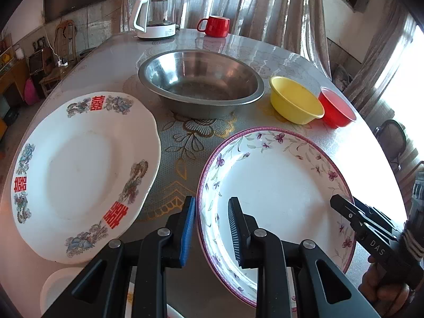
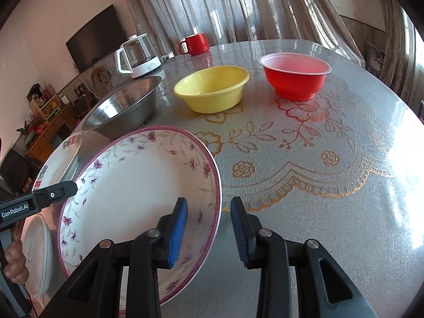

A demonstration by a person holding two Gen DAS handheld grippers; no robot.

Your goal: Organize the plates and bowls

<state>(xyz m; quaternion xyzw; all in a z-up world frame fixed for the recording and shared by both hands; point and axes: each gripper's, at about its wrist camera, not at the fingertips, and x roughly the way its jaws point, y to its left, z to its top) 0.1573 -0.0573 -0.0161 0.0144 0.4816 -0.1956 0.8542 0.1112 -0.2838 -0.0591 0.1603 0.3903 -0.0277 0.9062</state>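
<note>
Counts as logged, places taken from the left claw [image 1: 211, 213], which was spread open:

- Plates: 2 clearly seen. One floral plate with a purple rim [image 1: 275, 185] was straddled at its near-left rim by the claw; one white plate with red characters [image 1: 82, 175] was seen to the claw's left.
- Further white dishes: at least 1 [image 1: 57, 283] was seen partly cut off below-left of the claw; kind and total could not be told.
- Bowls: 3, all ahead of the claw. One steel bowl [image 1: 201, 84], one yellow bowl [image 1: 294, 100], one red bowl [image 1: 336, 108].
- Mugs: 1, a red mug [image 1: 214, 25], far ahead.
- Kettles: 1, a glass kettle [image 1: 156, 17], far ahead-left.
- Grippers: 2; the right gripper [image 2: 208, 229] was also held open.
</note>
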